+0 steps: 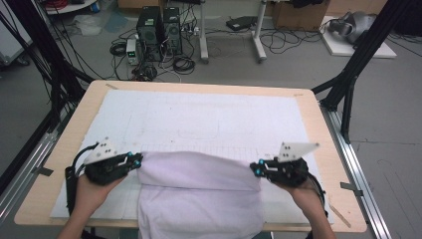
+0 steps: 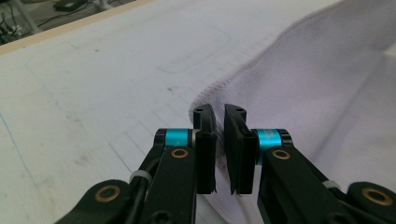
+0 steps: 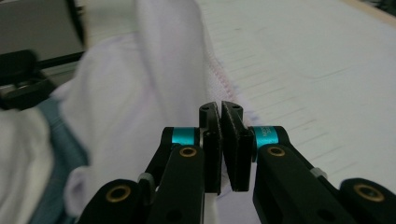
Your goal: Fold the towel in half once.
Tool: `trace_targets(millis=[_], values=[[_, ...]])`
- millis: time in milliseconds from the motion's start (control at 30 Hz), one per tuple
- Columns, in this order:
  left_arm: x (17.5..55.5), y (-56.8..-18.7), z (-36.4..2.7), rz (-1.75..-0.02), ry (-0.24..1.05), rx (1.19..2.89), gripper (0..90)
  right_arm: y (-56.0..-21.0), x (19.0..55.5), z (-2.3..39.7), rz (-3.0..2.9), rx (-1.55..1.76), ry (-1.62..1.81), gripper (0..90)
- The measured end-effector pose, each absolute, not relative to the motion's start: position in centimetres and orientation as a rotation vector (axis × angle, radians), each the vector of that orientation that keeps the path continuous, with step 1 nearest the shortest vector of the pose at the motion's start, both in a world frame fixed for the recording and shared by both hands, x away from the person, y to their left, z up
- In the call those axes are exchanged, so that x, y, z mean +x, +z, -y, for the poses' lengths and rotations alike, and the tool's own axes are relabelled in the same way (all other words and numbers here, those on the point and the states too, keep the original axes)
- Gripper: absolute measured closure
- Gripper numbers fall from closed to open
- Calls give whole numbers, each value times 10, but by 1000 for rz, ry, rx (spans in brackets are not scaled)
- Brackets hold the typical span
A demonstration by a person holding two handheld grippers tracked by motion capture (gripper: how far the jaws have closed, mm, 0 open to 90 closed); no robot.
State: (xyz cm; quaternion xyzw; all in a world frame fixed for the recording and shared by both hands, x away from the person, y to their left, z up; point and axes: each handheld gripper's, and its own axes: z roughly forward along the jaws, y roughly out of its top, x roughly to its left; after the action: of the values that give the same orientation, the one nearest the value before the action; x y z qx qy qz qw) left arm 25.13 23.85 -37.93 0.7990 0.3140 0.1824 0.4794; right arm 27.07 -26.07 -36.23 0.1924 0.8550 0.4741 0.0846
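Observation:
A pale lilac towel (image 1: 199,191) lies at the near edge of the white mat (image 1: 199,114) and hangs over the table's front. Its far fold is lifted into a ridge between my two grippers. My left gripper (image 1: 137,160) pinches the towel's left corner. In the left gripper view the jaws (image 2: 219,112) stand almost together, with the stitched hem of the towel (image 2: 317,93) running in between them. My right gripper (image 1: 255,168) holds the right corner. In the right gripper view its jaws (image 3: 220,108) are pressed on the towel (image 3: 140,93), which bunches up to the left.
The mat covers most of a light wooden table (image 1: 311,119). Black frame posts (image 1: 358,64) stand at both far corners, with metal rails along the sides. Computer towers (image 1: 159,30) and cables sit on the floor beyond the table.

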Motion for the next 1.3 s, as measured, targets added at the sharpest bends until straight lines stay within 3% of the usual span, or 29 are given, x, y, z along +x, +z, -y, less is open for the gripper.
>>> trace_targets(millis=[100, 167, 233, 300, 433, 667, 833, 967, 1167, 1300], values=[[230, -383, -243, -729, 406, 1984, 683, -366, 245, 268, -2589, 534, 1478, 793], [233, -385, -242, -742, 368, 1992, 571, -369, 244, 272, -2583, 555, 1475, 754], [241, -387, -240, -745, 371, 1996, 525, -375, 255, 274, -2590, 622, 1432, 710], [252, -390, -237, -751, 366, 2004, 519, -383, 269, 273, -2598, 671, 1365, 688], [280, -401, -228, -799, 372, 2037, 512, -402, 297, 267, -2591, 749, 1228, 548], [320, -431, -219, -887, 362, 2146, 427, -422, 321, 262, -2642, 811, 1041, 464], [324, -441, -212, -869, 304, 2194, 459, -435, 325, 262, -2685, 836, 1017, 487], [324, -440, -213, -868, 297, 2196, 489, -438, 320, 262, -2674, 854, 1069, 614], [322, -439, -211, -844, 261, 2196, 750, -438, 317, 261, -2694, 825, 1089, 763], [321, -436, -207, -832, 310, 2215, 825, -435, 318, 258, -2715, 782, 1065, 828]])
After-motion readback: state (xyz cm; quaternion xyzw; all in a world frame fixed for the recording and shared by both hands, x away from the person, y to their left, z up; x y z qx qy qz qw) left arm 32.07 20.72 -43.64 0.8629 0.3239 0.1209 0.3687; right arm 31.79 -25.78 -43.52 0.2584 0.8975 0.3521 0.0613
